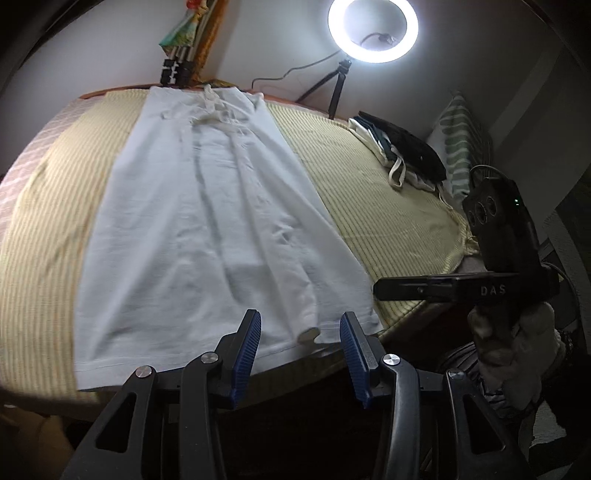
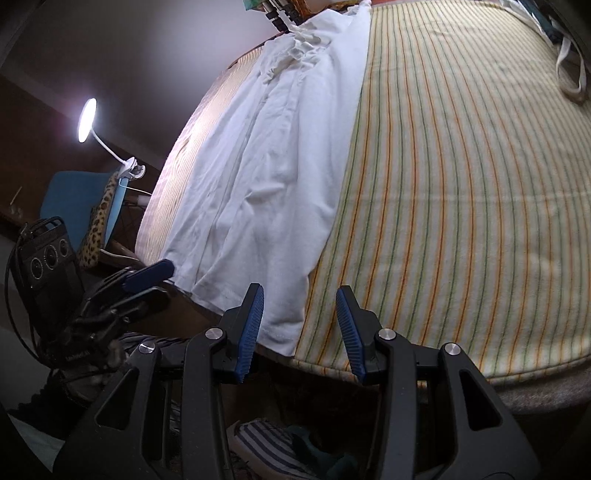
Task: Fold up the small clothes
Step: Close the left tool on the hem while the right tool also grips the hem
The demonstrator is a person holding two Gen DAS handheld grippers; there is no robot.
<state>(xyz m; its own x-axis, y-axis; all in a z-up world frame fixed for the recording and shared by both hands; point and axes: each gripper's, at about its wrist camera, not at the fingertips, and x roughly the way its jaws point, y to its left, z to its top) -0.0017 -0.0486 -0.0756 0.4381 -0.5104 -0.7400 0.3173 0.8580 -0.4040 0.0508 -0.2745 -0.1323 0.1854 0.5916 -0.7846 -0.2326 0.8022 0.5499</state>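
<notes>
White garment point(image 1: 207, 229) lying flat, unfolded, along striped surface point(image 2: 461, 184), hem at near edge. Left claw point(image 1: 300, 345) and right claw point(image 2: 300, 325) hovering spread at hem, pinching nothing. Folding apparently not begun; all folds remaining.

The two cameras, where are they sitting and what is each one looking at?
Left wrist: rides the left gripper, open, at the near hem of the white drawstring garment, facing the bright ring light; the right gripper and the gloved hand show.
Right wrist: rides the right gripper, open, at the garment's near corner, facing the striped yellow bedsheet; the left gripper shows.
Shared: garment, sheet, each other's gripper.
</notes>
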